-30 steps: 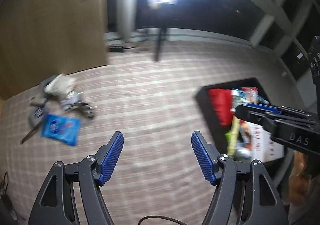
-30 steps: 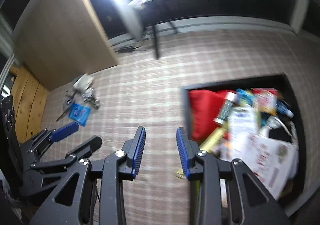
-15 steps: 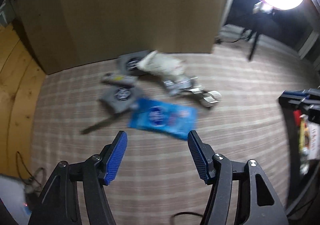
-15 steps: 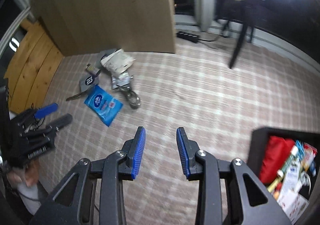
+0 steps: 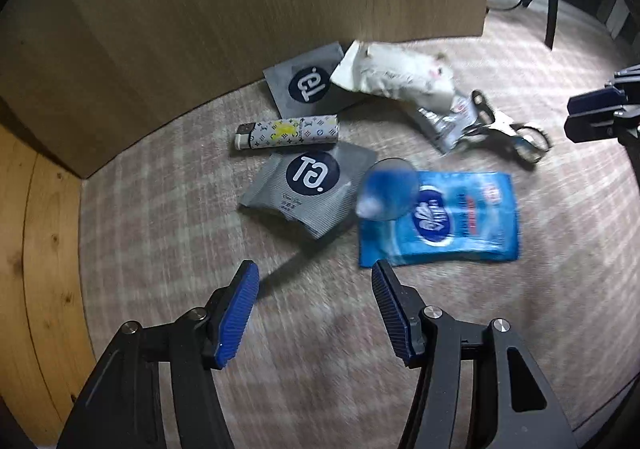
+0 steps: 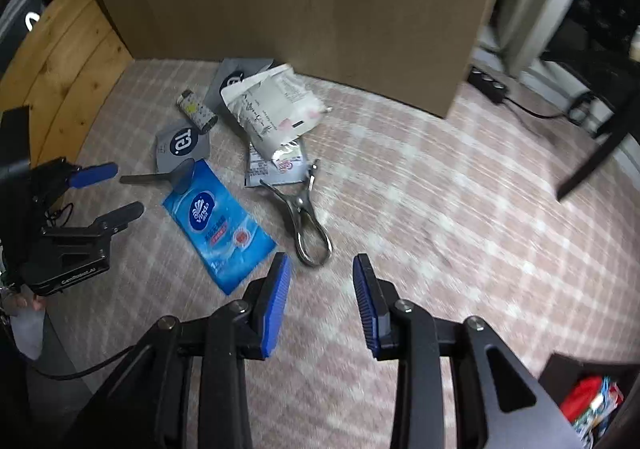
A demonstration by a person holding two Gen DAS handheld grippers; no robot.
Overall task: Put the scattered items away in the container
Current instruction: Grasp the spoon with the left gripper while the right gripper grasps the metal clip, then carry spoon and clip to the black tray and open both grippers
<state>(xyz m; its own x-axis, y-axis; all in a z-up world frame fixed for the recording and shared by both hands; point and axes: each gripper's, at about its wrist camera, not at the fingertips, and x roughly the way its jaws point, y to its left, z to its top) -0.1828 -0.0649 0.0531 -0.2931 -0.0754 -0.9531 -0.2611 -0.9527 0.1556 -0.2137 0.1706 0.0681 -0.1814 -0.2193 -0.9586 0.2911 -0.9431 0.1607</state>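
Scattered items lie on the checked carpet by a wooden panel: a blue wipes pack (image 5: 444, 217) (image 6: 220, 225), a magnifying glass (image 5: 386, 189) (image 6: 180, 173) overlapping its corner, two grey sachets (image 5: 312, 185) (image 5: 308, 83), a patterned lighter (image 5: 288, 133) (image 6: 198, 111), a crumpled white bag (image 5: 396, 73) (image 6: 272, 109), a silver packet (image 5: 448, 121) and metal punch pliers (image 5: 508, 129) (image 6: 304, 217). My left gripper (image 5: 316, 301) (image 6: 116, 191) hangs open above the carpet just short of the magnifier's handle. My right gripper (image 6: 322, 289) (image 5: 576, 117) is open and holds nothing, just short of the pliers.
The black container (image 6: 588, 401), holding several items, shows at the lower right corner of the right wrist view. A tall wooden panel (image 5: 240, 9) stands right behind the pile. Wooden floor (image 5: 36, 249) borders the carpet on the left. A dark stand leg (image 6: 596, 153) crosses the far right.
Both grippers swung away from the black container to the scattered pile and sank toward the carpet. The pile now fills both views. The left jaws narrowed a little.
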